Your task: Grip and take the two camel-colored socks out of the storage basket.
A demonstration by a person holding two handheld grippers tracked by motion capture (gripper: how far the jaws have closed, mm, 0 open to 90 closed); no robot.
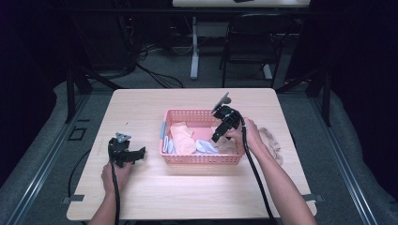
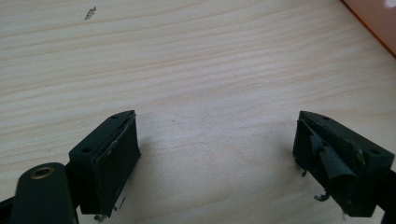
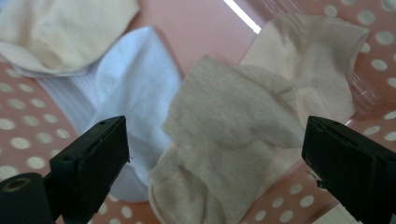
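Note:
A pink plastic basket (image 1: 202, 159) stands mid-table with several socks in it. My right gripper (image 1: 216, 138) tilts down into its right half, open. In the right gripper view a beige-grey sock (image 3: 229, 121) lies below and between the wide-apart jaws of that gripper (image 3: 215, 140), and the pads do not touch it. A white sock (image 3: 130, 88) lies left of it, a cream sock (image 3: 60, 28) farther off, and a cream mesh sock (image 3: 317, 65) to the right. My left gripper (image 1: 140, 152) rests low over the table left of the basket, open and empty (image 2: 215, 130).
A brown fuzzy sock (image 1: 272, 139) lies on the wooden table (image 1: 141, 197) right of the basket. A corner of the basket (image 2: 373, 23) shows in the left gripper view. A black chair (image 1: 253, 42) and a desk leg stand beyond the far edge.

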